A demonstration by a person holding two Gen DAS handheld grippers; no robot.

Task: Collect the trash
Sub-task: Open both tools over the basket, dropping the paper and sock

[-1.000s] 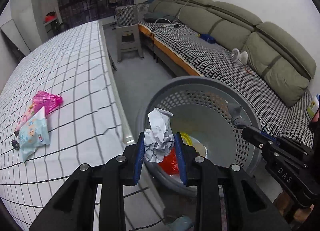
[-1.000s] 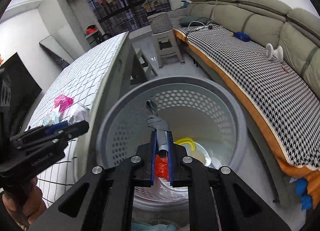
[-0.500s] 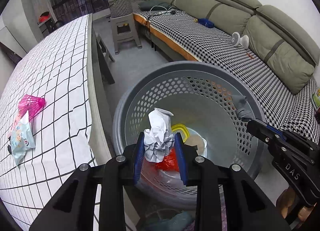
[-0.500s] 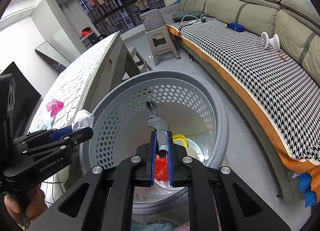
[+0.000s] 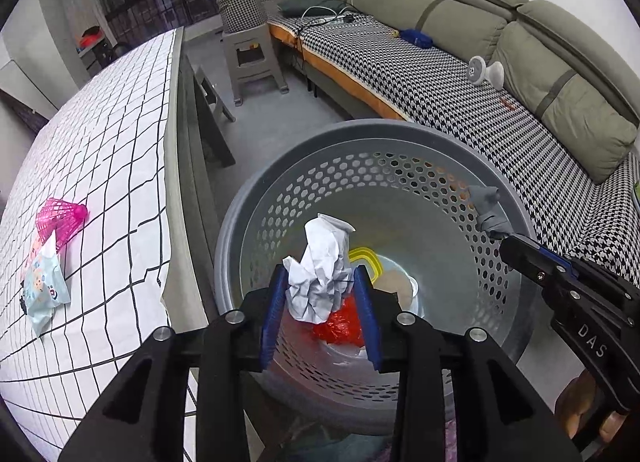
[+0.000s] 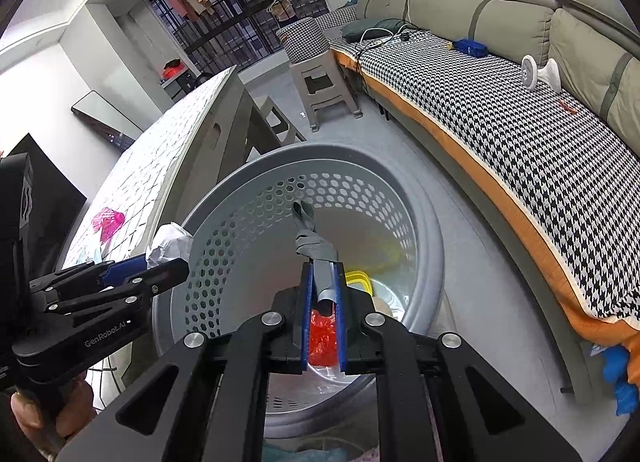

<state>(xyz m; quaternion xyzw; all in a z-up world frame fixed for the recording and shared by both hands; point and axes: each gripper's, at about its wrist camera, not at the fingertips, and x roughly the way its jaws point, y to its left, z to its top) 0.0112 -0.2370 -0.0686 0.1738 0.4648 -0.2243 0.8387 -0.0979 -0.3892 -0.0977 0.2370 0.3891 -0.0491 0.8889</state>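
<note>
My left gripper [image 5: 320,286] is shut on a crumpled white paper ball [image 5: 320,266] and holds it above the near-left part of the grey perforated basket [image 5: 404,134]. My right gripper [image 6: 323,286] is shut on a twisted grey strip of tape [image 6: 316,246] and holds it over the same basket [image 6: 340,154]. Inside the basket lie a red plastic bag [image 5: 340,322] and a yellow ring [image 5: 366,258]. The left gripper with the paper ball also shows in the right wrist view [image 6: 160,258]; the right gripper shows in the left wrist view [image 5: 508,240].
A table with a white checked cloth [image 5: 100,134] stands left of the basket, with a pink shuttlecock [image 5: 60,216] and a light blue wipes packet [image 5: 44,286] on it. A houndstooth sofa [image 5: 460,86] runs along the right. A grey stool [image 5: 252,58] stands behind.
Both grippers moved from beside the table edge to over the basket, each keeping its hold. The basket now fills more of both views.
</note>
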